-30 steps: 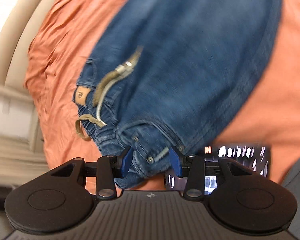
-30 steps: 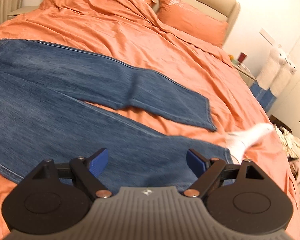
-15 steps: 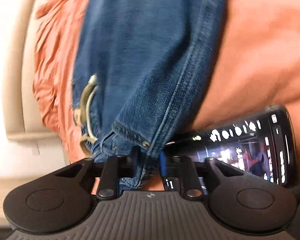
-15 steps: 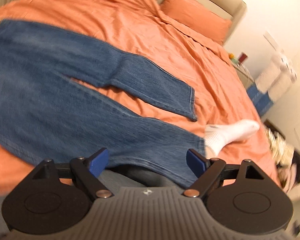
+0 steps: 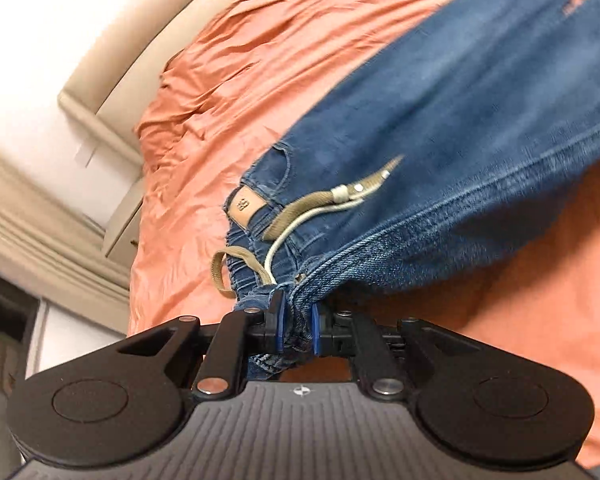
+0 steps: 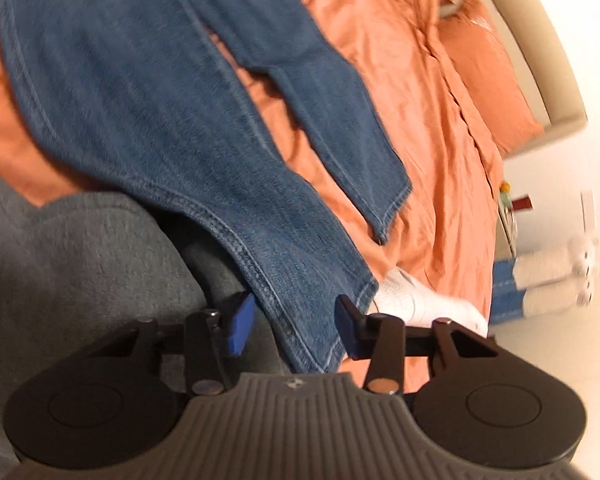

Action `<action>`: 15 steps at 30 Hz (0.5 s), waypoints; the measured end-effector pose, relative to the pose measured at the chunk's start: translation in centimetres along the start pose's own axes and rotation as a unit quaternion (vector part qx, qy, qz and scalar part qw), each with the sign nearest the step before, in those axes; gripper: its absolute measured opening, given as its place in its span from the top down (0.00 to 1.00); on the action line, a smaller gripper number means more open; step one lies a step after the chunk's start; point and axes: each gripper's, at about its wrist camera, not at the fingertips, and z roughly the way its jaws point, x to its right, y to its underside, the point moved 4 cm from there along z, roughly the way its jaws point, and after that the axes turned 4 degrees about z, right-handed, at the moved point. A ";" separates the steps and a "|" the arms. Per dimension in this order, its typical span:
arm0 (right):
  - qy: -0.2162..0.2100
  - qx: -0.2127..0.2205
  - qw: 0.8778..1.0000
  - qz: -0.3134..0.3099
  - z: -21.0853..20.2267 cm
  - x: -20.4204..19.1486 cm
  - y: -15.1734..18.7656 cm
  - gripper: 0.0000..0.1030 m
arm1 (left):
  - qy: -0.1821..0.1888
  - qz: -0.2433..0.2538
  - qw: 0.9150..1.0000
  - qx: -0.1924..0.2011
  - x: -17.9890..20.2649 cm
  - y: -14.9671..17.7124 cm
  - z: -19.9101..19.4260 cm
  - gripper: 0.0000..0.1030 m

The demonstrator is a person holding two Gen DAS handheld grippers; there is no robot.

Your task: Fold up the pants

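1. Two views are inspected, left wrist first. The left gripper point(image 5: 296, 328) is clenched on the waistband corner of the jeans point(image 5: 460, 120), with denim bunched between the blue pads point(image 5: 278, 326).
2. The jeans lie on the orange bedspread point(image 5: 228, 72); the waistband end is lifted slightly off it near the gripper. A tan drawstring point(image 5: 320, 208) hangs loose across the waistband beside the leather patch point(image 5: 247, 207).
3. Judgement: the grip looks deep enough to hold. Carry the waistband across in a low, steady arc so the fabric does not drag the bedspread into creases, and see that the drawstring ends up inside the fold.
4. Right wrist view. The right gripper point(image 6: 296, 330) is released, jaws spread wide, with the hem of the near leg point(image 6: 312, 320) lying between them but not pinched.
5. The near leg drapes over the person's grey-clad lap point(image 6: 80, 248); the far leg point(image 6: 340, 120) lies flat on the bedspread, hem well apart from the near one. A white sock point(image 6: 424, 300) sits just beside the near hem.
6. Judgement: close on the outer seam at the hem corner, taking both layers. Keep clear of the sock and the grey cloth beneath. Both ends should then move together so the legs stack seam on seam.
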 end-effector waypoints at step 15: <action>0.054 0.024 0.998 0.038 0.4 3.2 -0.2 1.00 | -0.004 -0.089 0.996 0.003 -2.6 -0.9 -0.6 0.87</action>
